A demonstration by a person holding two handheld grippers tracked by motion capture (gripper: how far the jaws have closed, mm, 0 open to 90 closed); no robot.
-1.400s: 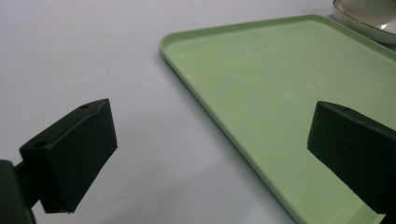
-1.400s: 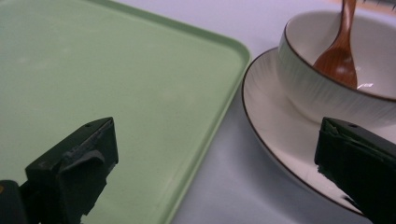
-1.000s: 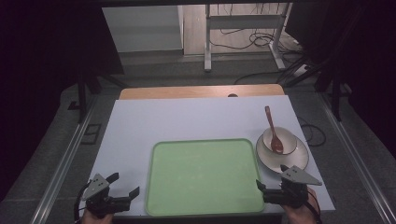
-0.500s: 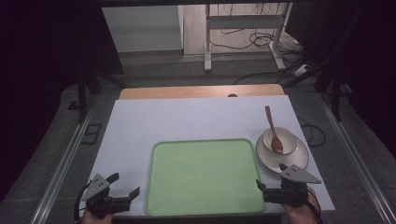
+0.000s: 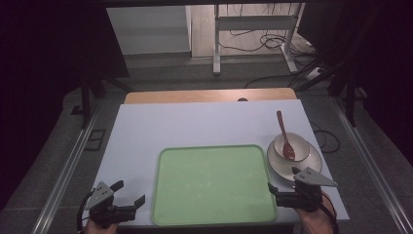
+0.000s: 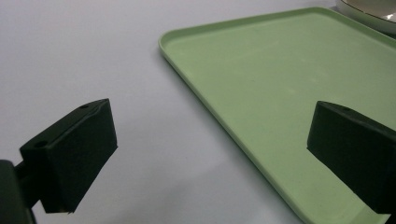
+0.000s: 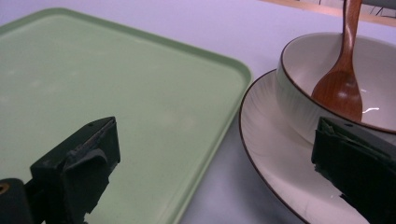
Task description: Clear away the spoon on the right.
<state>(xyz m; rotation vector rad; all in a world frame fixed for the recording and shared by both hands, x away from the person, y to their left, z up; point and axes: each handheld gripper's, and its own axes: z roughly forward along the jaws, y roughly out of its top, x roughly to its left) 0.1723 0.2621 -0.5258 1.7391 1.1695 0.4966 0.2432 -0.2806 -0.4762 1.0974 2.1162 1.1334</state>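
1. High view: a pale green tray [image 5: 214,184] lies at the near middle of a white table [image 5: 195,124]. At 3 o'clock from it a cream bowl [image 5: 292,146] sits on a matching plate [image 5: 311,163], the plate's rim just beside the tray edge. A wooden spoon [image 5: 284,136] rests in the bowl, handle towards 12 o'clock. The right gripper [image 5: 277,189] is nearer; the bowl lies at about 1 o'clock from it. The left gripper [image 5: 129,195] waits at the tray's 8 o'clock.
2. Left gripper view: jaws spread wide, nothing between them; the tray's long edge runs from 11 to 5 o'clock.
3. Right gripper view: jaws wide apart and empty. The bowl has a thin dark rim; the spoon's reddish head lies inside, probably touching the bottom, though glare obscures this.
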